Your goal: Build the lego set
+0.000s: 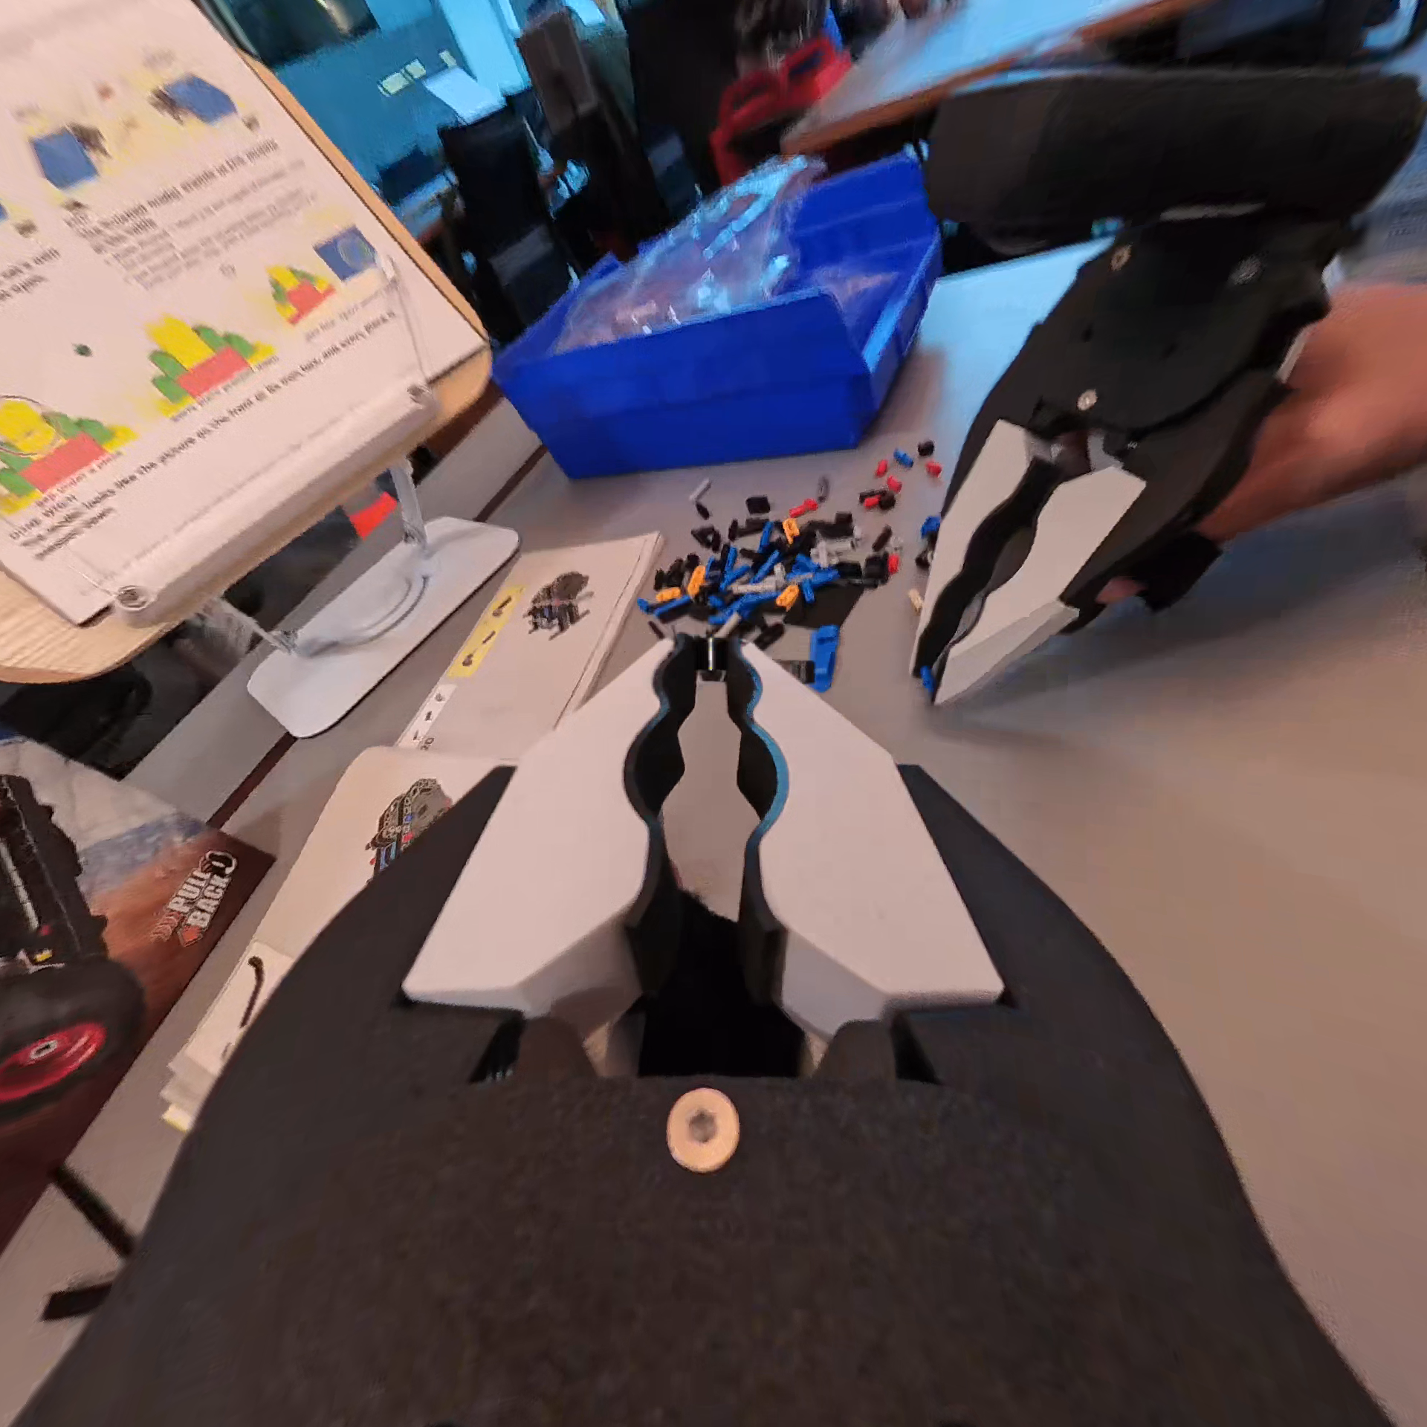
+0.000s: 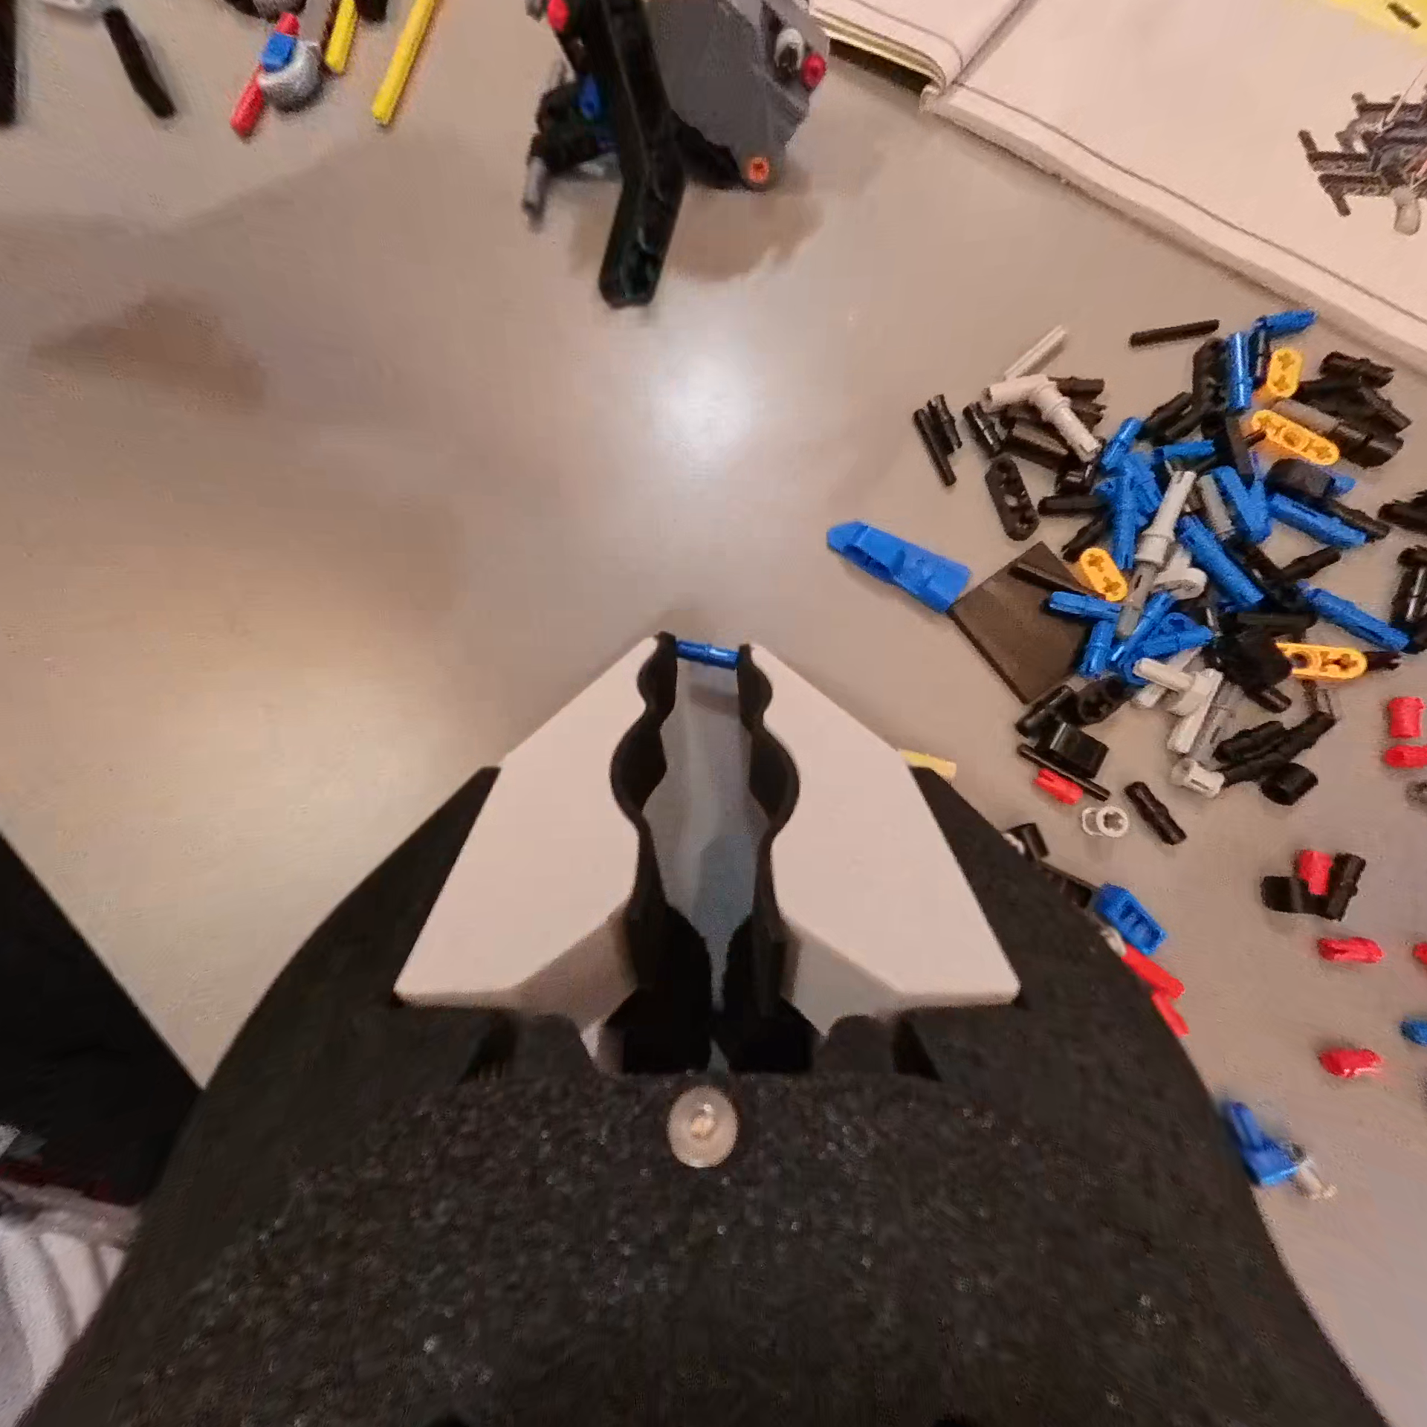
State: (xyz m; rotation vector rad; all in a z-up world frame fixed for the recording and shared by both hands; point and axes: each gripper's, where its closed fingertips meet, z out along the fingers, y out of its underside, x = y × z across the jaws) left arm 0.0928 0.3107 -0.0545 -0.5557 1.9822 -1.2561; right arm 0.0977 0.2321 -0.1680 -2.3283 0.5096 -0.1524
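Blue pin (image 2: pixel 706 654) pinched crosswise at right gripper (image 2: pixel 704 656) tips, left gripper (image 1: pixel 709 656) clamping small black piece (image 1: pixel 710 659)

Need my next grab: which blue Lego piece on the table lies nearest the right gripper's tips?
The large blue curved panel piece, lying alone on the grey table just right of the right gripper, apart from the mixed pile.

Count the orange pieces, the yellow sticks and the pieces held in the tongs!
Orange pieces: 4
Yellow sticks: 2
Held pieces: 2, blue pin in right tongs, black piece in left tongs
Total: 8
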